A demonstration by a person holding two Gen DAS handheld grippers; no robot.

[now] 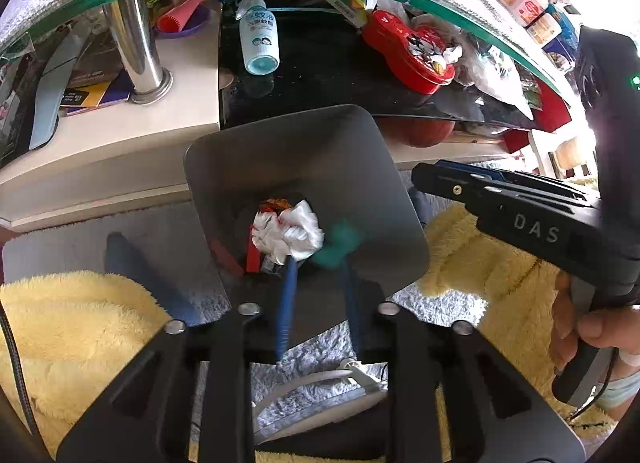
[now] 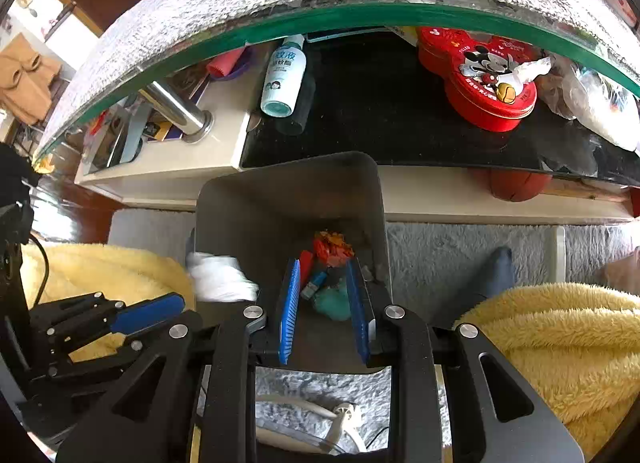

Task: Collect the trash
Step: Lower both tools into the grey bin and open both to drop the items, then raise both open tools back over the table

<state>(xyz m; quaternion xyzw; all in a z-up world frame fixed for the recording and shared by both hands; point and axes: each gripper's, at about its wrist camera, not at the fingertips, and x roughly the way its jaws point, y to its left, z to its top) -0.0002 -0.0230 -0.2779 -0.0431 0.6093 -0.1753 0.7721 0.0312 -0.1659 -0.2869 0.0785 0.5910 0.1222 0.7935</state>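
Note:
A grey square bin [image 1: 328, 143] stands on the rug below the table; it also shows in the right wrist view [image 2: 280, 199]. Red and orange scraps [image 2: 332, 249] lie in its bottom. A crumpled white wad [image 1: 288, 233] is blurred in the air over the bin mouth, just off my left gripper [image 1: 318, 263], which is open; the wad also shows beside the bin's left rim [image 2: 220, 277]. A teal wad [image 1: 338, 245] is also blurred over the bin. It sits between my right gripper's [image 2: 324, 287] open fingers in the right wrist view [image 2: 334, 303].
A glass-topped table [image 2: 360, 19] overhangs a lower shelf with a spray bottle [image 2: 284, 75], a red Mickey tin [image 2: 488, 83] and plastic bags. Yellow fleece [image 2: 560, 335] lies left and right of the bin on a grey rug [image 2: 440, 255].

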